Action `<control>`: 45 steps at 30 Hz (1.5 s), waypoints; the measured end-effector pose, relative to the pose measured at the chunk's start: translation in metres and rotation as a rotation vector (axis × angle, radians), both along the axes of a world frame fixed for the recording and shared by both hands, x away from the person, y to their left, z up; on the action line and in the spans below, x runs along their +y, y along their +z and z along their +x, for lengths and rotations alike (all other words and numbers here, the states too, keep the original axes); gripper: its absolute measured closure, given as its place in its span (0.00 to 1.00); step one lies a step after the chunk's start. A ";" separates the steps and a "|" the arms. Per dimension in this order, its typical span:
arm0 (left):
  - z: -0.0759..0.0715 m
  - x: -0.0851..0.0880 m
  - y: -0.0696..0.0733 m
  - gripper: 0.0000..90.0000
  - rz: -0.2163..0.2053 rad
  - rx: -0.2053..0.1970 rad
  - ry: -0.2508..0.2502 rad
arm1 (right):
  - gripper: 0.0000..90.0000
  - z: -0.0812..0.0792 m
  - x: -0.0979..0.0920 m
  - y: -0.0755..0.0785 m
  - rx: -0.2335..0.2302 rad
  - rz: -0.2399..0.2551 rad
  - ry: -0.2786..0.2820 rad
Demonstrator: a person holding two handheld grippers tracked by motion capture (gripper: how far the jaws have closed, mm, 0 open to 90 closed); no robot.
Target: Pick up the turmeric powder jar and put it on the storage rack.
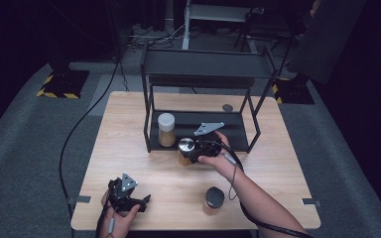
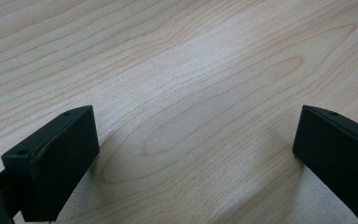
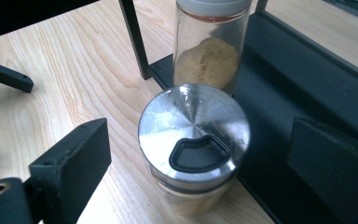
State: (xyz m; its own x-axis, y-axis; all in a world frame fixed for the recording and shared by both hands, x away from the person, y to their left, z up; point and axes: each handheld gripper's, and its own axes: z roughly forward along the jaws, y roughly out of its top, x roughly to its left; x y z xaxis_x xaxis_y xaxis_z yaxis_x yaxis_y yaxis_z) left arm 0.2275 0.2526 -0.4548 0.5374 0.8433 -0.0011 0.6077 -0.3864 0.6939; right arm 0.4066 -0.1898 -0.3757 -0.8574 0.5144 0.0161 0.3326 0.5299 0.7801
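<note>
Right claw (image 3: 200, 163) is standing wide open, jaws flanking a steel-lidded jar (image 3: 194, 135) without touching it; jar is sitting on the surface (image 1: 129, 148) just in front of the rack (image 1: 203, 134), a white-lidded jar (image 1: 166, 130) behind on the rack's bottom shelf. Left claw (image 2: 191, 158) is gaping open, holding nothing, over bare wood near the front-left corner; a black-lidded jar (image 1: 214, 198) is sitting front-centre.

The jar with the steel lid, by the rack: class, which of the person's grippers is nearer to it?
Right. The right gripper has its open jaws either side of the steel-lidded jar; the left gripper is far off at the table's near edge.
</note>
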 end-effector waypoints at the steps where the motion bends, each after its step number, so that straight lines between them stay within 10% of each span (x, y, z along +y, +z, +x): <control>1: 0.000 0.000 0.000 0.00 0.000 0.000 0.000 | 0.07 0.001 0.001 -0.001 0.003 -0.001 0.002; 17: 0.000 -0.001 0.000 0.00 0.001 0.001 0.003 | 0.12 0.021 0.022 -0.013 0.048 -0.061 0.027; 29: -0.001 -0.001 0.000 0.00 -0.001 0.000 0.010 | 0.34 0.026 0.036 -0.013 0.062 -0.155 0.056; 45: -0.001 -0.001 0.000 0.00 0.000 0.000 0.009 | 0.35 0.021 0.037 -0.003 0.033 -0.155 0.065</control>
State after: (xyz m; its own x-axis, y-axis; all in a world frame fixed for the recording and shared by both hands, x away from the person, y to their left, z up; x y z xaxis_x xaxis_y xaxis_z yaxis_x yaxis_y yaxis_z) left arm 0.2265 0.2515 -0.4546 0.5301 0.8479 -0.0008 0.6112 -0.3814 0.6935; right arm 0.4274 -0.1528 -0.3784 -0.8894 0.4560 -0.0305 0.3174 0.6642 0.6768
